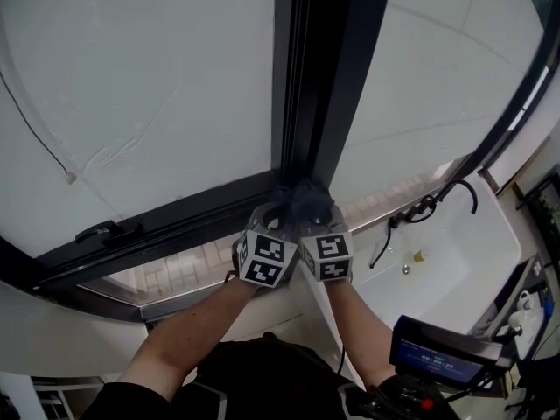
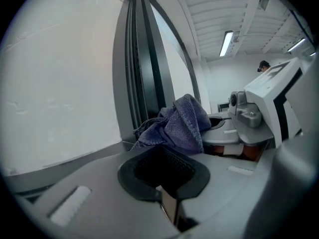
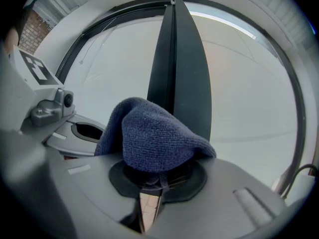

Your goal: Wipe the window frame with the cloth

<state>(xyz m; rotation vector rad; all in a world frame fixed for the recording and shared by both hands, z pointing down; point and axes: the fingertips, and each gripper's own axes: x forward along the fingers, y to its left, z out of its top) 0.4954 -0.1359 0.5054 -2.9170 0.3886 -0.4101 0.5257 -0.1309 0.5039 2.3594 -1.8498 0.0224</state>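
The left gripper point(image 2: 164, 171) has its jaws pressed together on nothing and sits just beside the bunched dark blue terry cloth point(image 3: 152, 136). The right gripper point(image 3: 157, 176) pinches that cloth against the foot of the black metal window frame point(image 1: 306, 77), probably to scrub the corner. Pale panes flank the frame, and a white basin point(image 1: 464, 234) lies to the right.

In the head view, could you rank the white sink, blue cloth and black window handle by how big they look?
Largest: white sink.
Then: blue cloth, partly hidden.
Smallest: black window handle, though it looks close to the cloth in size.
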